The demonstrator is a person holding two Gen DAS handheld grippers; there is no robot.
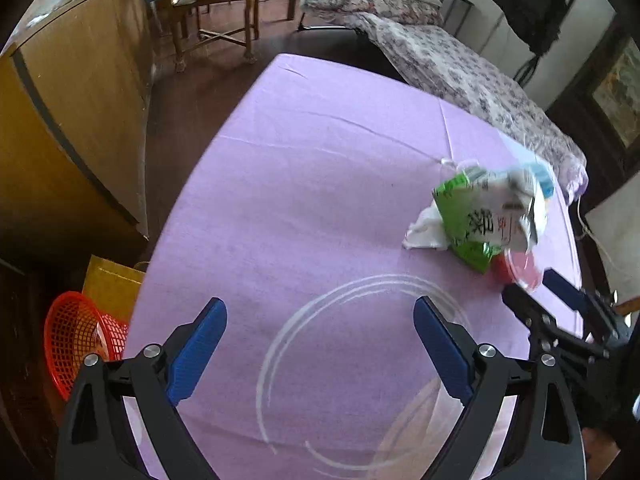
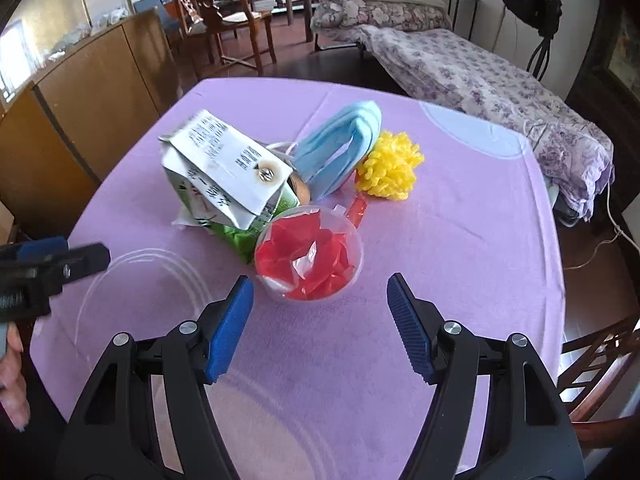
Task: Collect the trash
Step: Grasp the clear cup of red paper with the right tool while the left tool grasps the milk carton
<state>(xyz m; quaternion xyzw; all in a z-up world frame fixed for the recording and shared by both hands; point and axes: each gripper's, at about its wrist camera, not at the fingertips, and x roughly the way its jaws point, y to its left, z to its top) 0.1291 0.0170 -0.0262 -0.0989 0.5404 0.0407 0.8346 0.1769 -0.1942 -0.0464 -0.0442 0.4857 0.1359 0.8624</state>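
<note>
In the right wrist view we see the right claw (image 2: 320, 312) at the bottom of the frame, its blue pads spread wide with nothing between them. Just beyond the gap, at the centre of the frame, lies a clear plastic cup (image 2: 310, 258) on its side, mouth toward us, stuffed with crumpled red wrapper. Touching it on the upper left is a crushed green-and-white carton (image 2: 228, 168), with a bit of white tissue (image 2: 182, 220) poking out underneath. Behind the carton, upper centre, sits a folded blue face mask (image 2: 344, 144), and just right of it a yellow pom-pom (image 2: 390, 168) — all in one heap on the purple-covered counter (image 2: 460, 240). At the left edge the left claw (image 2: 52, 256) reaches in, a hand (image 2: 12, 376) below it.

In the left wrist view the left claw (image 1: 320, 344) fills the bottom, also spread wide and holding nothing, over bare purple cloth marked with faint white rings. The trash heap sits at the right of the frame — carton (image 1: 480, 216), tissue (image 1: 424, 228), cup (image 1: 516, 272) — with the right claw (image 1: 540, 292) just below it. Off the counter's edge, lower left, a red mesh basket (image 1: 76, 332) rests on the floor beside a yellow bag (image 1: 108, 284).
</note>
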